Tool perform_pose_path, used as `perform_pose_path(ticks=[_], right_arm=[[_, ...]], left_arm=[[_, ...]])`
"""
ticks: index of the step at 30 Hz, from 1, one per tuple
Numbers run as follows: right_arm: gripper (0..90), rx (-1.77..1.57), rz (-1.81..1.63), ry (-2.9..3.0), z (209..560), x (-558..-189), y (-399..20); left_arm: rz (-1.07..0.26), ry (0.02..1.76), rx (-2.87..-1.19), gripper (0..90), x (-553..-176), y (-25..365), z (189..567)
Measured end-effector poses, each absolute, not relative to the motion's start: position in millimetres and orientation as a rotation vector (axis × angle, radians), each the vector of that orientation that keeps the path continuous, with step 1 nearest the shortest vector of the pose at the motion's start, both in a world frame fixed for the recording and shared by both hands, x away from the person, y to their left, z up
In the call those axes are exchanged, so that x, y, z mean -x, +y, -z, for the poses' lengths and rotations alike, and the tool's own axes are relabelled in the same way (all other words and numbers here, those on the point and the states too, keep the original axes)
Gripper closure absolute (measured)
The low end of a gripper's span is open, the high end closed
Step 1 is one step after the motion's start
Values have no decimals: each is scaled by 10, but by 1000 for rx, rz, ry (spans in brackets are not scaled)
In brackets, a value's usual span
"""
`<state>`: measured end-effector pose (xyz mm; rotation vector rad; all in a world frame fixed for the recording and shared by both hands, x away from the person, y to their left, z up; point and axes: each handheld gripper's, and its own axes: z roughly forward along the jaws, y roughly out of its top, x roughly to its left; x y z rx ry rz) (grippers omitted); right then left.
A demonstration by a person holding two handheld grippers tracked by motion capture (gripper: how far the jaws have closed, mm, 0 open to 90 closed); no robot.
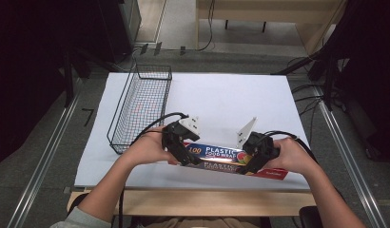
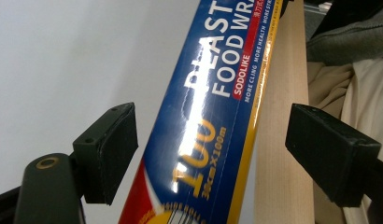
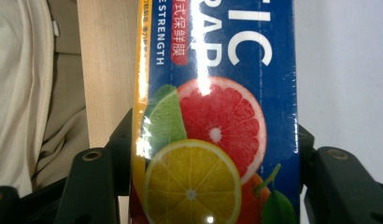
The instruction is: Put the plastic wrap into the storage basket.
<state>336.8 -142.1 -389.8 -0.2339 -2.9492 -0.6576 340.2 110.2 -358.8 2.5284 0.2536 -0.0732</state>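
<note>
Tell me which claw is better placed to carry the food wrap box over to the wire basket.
Right. The right claw is clamped on the food wrap box, while the left claw stands open around it. The wire basket lies on the left, though.

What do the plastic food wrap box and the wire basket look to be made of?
The plastic food wrap box looks like printed cardboard with a glossy coat or film: sharp folded edges, bright glare streaks across the blue print. The wire basket seems to be metal wire with a dark, possibly coated finish: a thin open grid with a thicker rim. The table under them looks matte white.
</note>
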Motion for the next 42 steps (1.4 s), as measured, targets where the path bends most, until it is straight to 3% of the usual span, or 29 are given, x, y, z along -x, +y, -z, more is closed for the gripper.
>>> perform_pose_path(ticks=[13,23,27,42], right_arm=[[417,158,651,-2990,3774,-3347,-1269],[417,103,638,-3024,3748,-3307,-1151],[416,84,644,-3028,3758,-3282,-1113],[411,43,651,-3017,3840,-3253,-1062]], left_arm=[[66,187,-2594,187,-3344,889,3687],[25,137,-2627,262,-3285,830,3736],[60,137,-2632,348,-3281,842,3745],[94,153,-2653,388,-3229,871,3822]])
